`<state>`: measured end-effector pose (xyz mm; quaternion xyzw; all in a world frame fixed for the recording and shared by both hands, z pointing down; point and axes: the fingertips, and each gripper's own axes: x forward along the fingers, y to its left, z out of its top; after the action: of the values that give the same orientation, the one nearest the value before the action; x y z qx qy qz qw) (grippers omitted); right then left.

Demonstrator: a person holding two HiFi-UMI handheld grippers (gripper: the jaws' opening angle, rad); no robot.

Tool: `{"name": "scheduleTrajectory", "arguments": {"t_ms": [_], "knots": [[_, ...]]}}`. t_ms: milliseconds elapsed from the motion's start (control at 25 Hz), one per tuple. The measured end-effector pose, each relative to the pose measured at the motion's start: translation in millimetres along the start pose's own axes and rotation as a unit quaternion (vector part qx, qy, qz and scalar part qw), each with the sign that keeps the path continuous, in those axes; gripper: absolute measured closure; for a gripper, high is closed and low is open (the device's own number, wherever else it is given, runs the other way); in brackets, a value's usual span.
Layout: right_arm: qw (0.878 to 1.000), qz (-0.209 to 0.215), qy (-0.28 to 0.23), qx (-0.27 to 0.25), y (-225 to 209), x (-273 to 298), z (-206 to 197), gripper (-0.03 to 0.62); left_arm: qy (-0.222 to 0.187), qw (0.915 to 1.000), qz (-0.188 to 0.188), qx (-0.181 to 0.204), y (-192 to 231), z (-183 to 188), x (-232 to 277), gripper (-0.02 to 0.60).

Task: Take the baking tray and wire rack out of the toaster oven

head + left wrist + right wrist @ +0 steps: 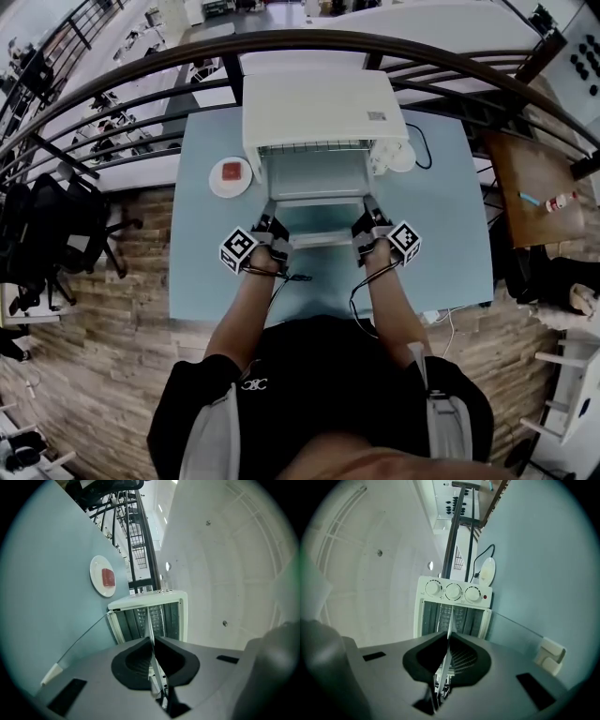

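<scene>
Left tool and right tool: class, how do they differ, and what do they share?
Left tool clamps the left edge of the tray; right tool the right edge. Left tool sees the plate beside the oven; right tool sees its knobs. Both are shut on the tray.

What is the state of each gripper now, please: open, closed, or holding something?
The left gripper is closed on the baking tray's left edge.
The right gripper is closed on its right edge.
</scene>
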<state>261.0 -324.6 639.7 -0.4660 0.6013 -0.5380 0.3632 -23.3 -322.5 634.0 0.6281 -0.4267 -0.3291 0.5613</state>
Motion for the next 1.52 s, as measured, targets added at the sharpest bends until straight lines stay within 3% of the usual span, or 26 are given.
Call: {"name": "scheduleTrajectory", "arguments": {"t_ms": [240,920,1120,1280,1520], "knots": [[1.0,-0.01,-0.011,-0.01,2.2,-24.6,-8.2,0.571,0.019,0.9997,-0.014,-0.003,-0.9,-9.3,-18.9,0.555],[0.999,0.019,-0.029,-0.042,29.0,-90.0,-45.9,0.568,0.083,0.9941,-0.05,0.049,-22.6,-16.7,-78.6,0.554],[0.998,0.025,-0.017,-0.05,35.5,-94.4,-63.5,0.568,0.081,0.9929,-0.07,0.052,-27.1,-7.1,-94.4,0.554],[0.998,0.025,-0.002,-0.049,33.0,-93.2,-82.5,0.566,0.074,0.9935,-0.061,0.062,-22.3,4.7,-111.9,0.554],[0.997,0.034,0.039,-0.05,38.3,-72.4,-122.0,0.566,0.033,0.9954,-0.056,0.071,-17.9,40.0,-142.6,0.553]]}}
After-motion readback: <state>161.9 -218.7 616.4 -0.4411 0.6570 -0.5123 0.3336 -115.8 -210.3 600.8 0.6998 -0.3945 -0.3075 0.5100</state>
